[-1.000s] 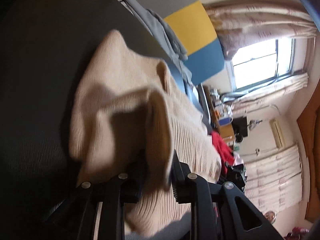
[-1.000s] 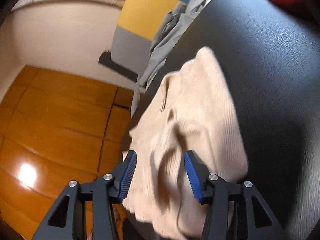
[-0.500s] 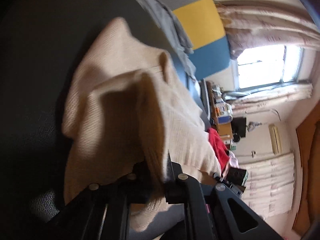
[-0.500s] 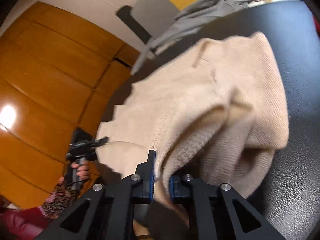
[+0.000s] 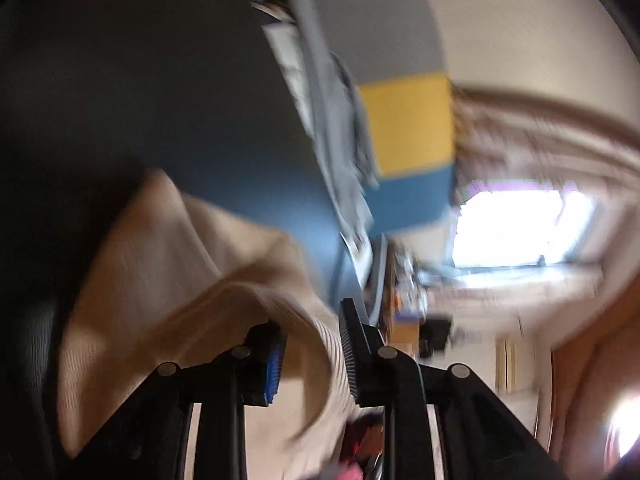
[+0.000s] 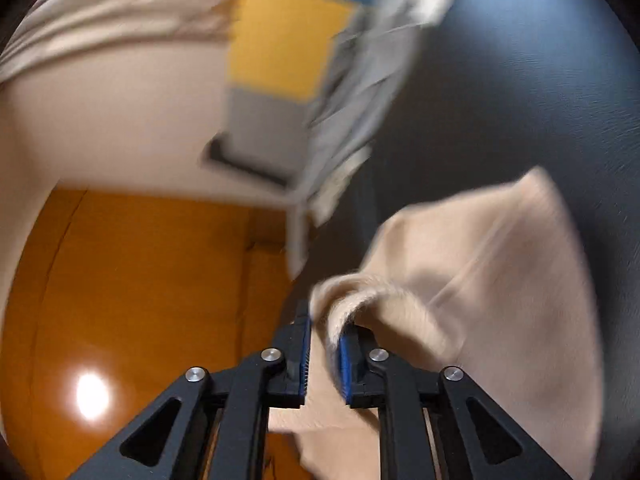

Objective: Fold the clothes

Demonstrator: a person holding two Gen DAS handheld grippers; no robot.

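Black leathery bed surface (image 6: 520, 80) carries the ribbed beige knit sweater (image 6: 500, 280), bunched near its front edge, far from a neat fold. Left gripper (image 5: 308, 356) and right gripper (image 6: 324, 356) have both just been opening, jaws parted with knit draped between. I'd say one fold done at most; smoothing and more remain.
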